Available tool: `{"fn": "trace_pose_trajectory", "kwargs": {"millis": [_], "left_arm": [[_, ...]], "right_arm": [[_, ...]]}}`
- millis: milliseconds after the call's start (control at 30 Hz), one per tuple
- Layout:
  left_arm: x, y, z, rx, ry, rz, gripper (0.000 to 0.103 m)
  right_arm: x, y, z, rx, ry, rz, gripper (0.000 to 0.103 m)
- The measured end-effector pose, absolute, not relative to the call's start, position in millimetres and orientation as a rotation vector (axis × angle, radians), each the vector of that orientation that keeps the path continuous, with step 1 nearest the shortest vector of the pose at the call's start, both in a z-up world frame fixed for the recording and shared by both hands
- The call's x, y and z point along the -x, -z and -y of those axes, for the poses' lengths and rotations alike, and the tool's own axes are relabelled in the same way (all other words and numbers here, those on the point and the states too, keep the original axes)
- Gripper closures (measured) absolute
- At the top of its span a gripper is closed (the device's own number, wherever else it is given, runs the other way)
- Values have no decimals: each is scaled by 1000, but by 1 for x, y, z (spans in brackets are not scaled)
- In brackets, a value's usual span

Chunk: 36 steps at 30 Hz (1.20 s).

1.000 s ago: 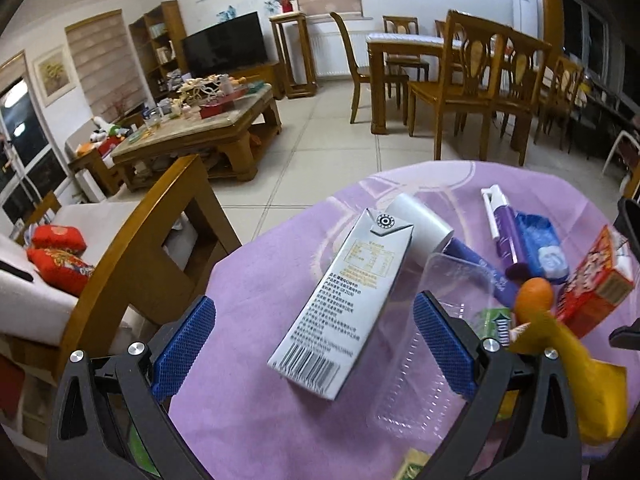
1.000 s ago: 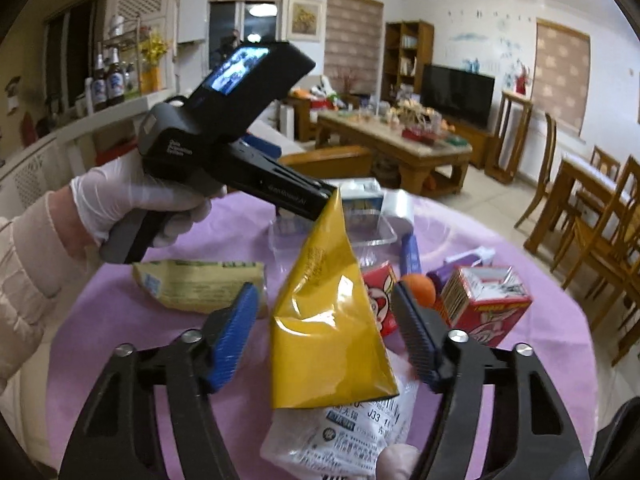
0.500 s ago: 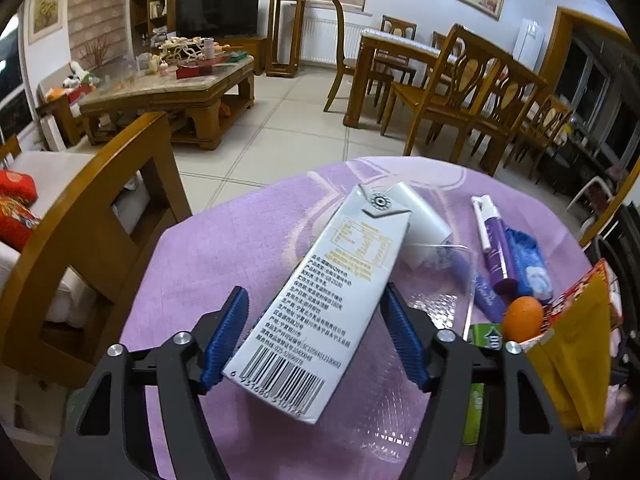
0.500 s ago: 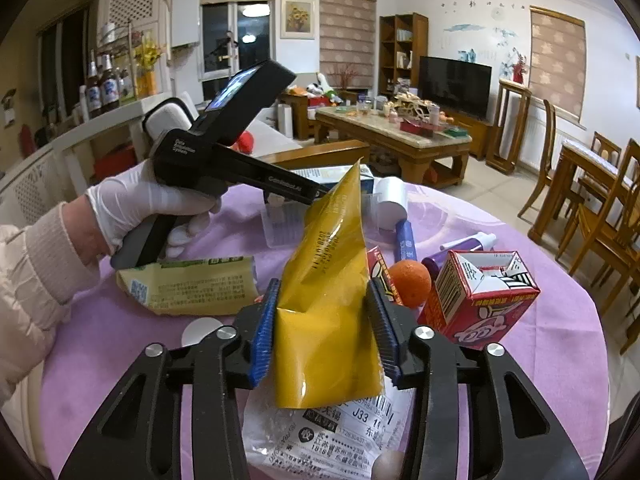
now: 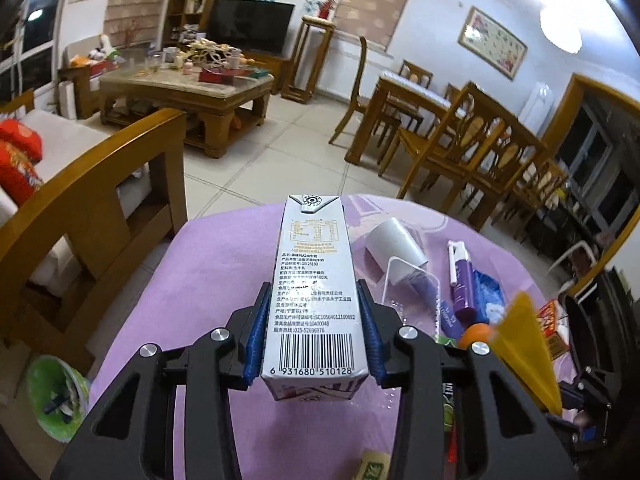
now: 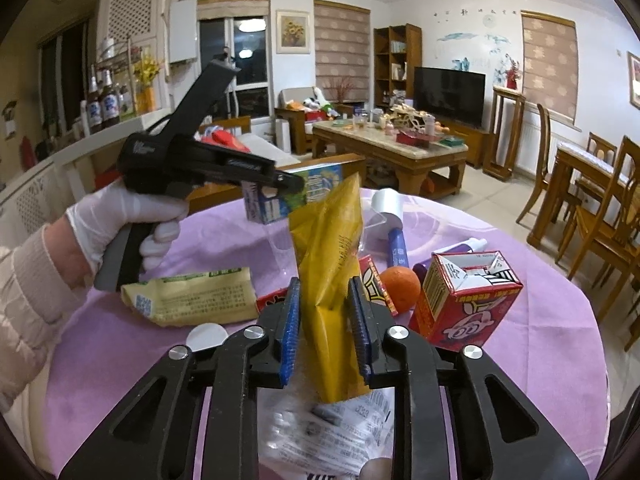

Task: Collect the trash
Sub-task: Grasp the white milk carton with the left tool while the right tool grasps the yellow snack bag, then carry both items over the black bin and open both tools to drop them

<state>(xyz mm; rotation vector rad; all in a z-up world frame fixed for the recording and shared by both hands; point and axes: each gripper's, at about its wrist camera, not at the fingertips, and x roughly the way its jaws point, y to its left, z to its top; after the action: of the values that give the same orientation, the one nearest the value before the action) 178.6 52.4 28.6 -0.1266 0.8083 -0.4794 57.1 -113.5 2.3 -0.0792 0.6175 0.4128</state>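
A round table under a lilac cloth [image 5: 192,280] is standing in a living room with wooden furniture. The left gripper [image 5: 315,334], jaws having just closed, is clamping a tall grey-white milk carton [image 5: 314,292], its barcode end nearest the camera. The right gripper [image 6: 325,326] is pinching a crinkled yellow foil pouch [image 6: 328,264] upright above the cloth, beside an orange [image 6: 400,284] and a red drink carton [image 6: 466,300].

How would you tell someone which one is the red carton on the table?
Start at the purple table and find the orange near its middle. The red carton stands just right of it, tilted, the only box with a cartoon pig.
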Motion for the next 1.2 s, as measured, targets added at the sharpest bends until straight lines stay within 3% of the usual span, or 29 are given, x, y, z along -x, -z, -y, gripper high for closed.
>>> {"fn": "trace_pose_trajectory", "kwargs": {"millis": [633,1200], "left_arm": [[-49,-92,5,146,650,-587,63],[3,-64,202,85,946,-624,62]], "right_arm": [[8,-41,193,-179,-381,-535,85],[138,-51,421,-451,36,-392,86]]}}
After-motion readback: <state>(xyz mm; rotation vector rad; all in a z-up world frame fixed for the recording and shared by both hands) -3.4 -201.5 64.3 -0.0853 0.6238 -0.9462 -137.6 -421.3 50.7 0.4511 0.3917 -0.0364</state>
